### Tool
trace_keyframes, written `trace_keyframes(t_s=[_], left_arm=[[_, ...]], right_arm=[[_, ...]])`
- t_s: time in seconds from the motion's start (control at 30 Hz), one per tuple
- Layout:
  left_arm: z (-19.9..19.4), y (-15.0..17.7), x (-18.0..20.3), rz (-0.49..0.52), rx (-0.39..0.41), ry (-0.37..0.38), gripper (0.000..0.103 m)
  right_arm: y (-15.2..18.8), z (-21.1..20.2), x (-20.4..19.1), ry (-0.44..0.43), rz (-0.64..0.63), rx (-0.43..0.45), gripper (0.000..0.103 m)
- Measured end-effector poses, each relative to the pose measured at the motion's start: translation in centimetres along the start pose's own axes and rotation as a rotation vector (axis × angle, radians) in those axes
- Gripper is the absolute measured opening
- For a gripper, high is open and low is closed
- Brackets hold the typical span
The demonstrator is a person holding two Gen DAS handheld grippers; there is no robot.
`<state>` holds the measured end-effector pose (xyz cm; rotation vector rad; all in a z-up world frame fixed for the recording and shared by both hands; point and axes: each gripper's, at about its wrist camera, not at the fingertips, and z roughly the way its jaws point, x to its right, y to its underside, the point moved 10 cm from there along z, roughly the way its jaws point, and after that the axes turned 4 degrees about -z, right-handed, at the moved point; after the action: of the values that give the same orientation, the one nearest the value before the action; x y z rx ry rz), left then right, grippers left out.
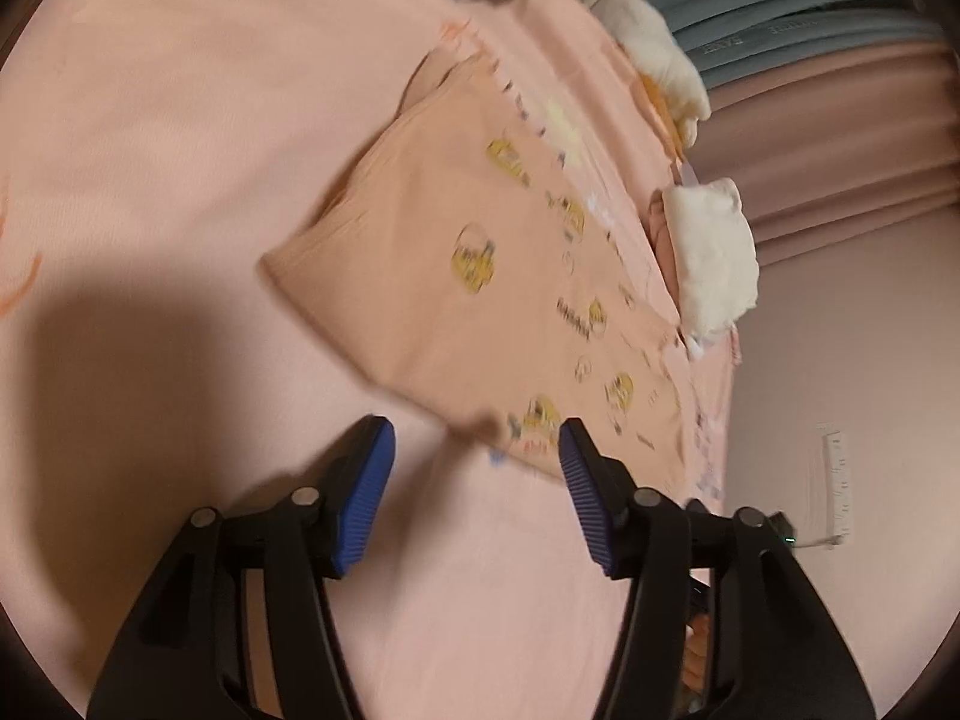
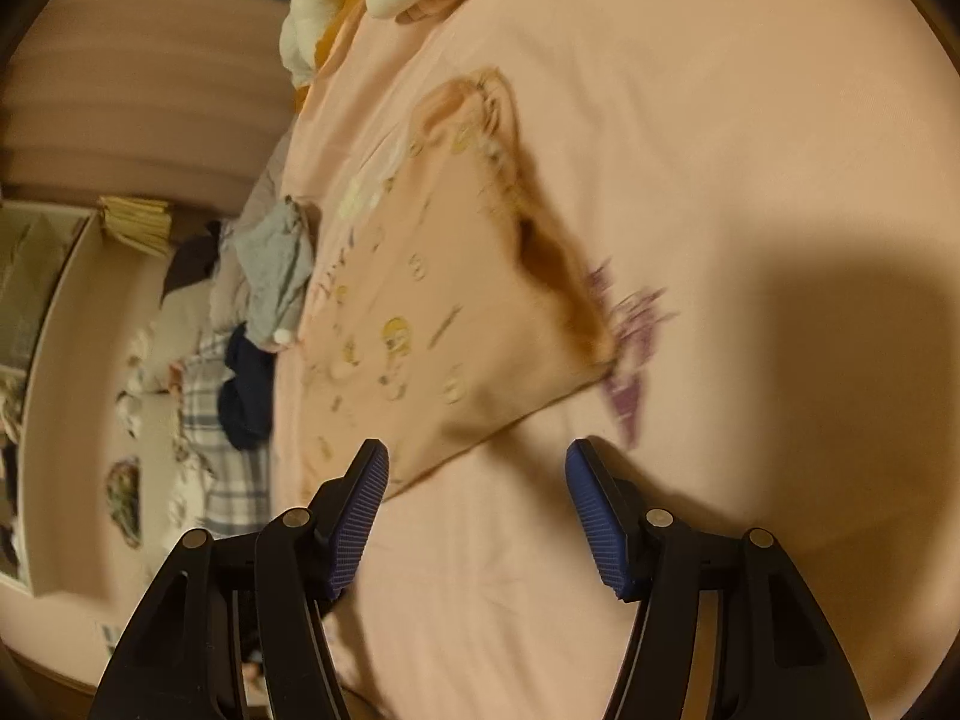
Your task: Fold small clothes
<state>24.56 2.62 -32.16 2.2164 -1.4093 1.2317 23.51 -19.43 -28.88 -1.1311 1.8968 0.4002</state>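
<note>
Peach printed garment [image 1: 480, 288] is laid flat, folded, on the pink bedsheet [image 1: 180, 120], just ahead of both grippers. L gripper [image 1: 477, 480]: jaws spread wide, nothing held; garment's near corner is seen between/just beyond the blue pads [image 1: 366, 492], contact can't be told. R gripper [image 2: 477, 498]: also wide open, empty, garment's near edge just past the tips. White cloth [image 1: 711, 252] sits at the bed edge beside the garment; grey clothes [image 2: 276, 264] lie off to the side.

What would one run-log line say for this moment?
left gripper: open, empty | right gripper: open, empty | peach printed small garment: lying folded on pink bedsheet | neither gripper touching it
</note>
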Motion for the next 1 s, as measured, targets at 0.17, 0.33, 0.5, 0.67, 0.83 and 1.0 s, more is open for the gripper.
trace_keyframes(t_s=[0.17, 0.33, 0.5, 0.67, 0.83, 1.0], left_arm=[[2.9, -3.8, 0.5, -0.041, 0.106, 0.003, 0.066], [4.9, -7.6, 0.7, -0.180, 0.180, 0.035, 0.069], [6.4, -9.0, -0.2, -0.121, 0.217, -0.175, 0.011], [1.8, -7.9, 1.6, -0.064, 0.252, -0.117, 0.006], [-2.2, -4.3, 3.1, 0.031, 0.269, -0.066, 0.006], [-3.2, 1.8, 0.6, -0.045, 0.205, 0.035, 0.004]], right_arm=[[-2.3, 2.3, -0.9, -0.008, 0.029, 0.091, 0.066], [-6.2, 4.6, -1.2, -0.021, 0.029, 0.178, 0.066], [-7.2, 6.0, -0.7, 0.115, -0.050, 0.210, 0.009], [-5.5, 2.1, -0.7, -0.107, 0.060, 0.216, 0.009], [-0.8, -2.7, -2.1, -0.038, -0.086, 0.239, 0.009], [3.1, -5.7, -1.2, -0.055, -0.088, 0.241, 0.009]])
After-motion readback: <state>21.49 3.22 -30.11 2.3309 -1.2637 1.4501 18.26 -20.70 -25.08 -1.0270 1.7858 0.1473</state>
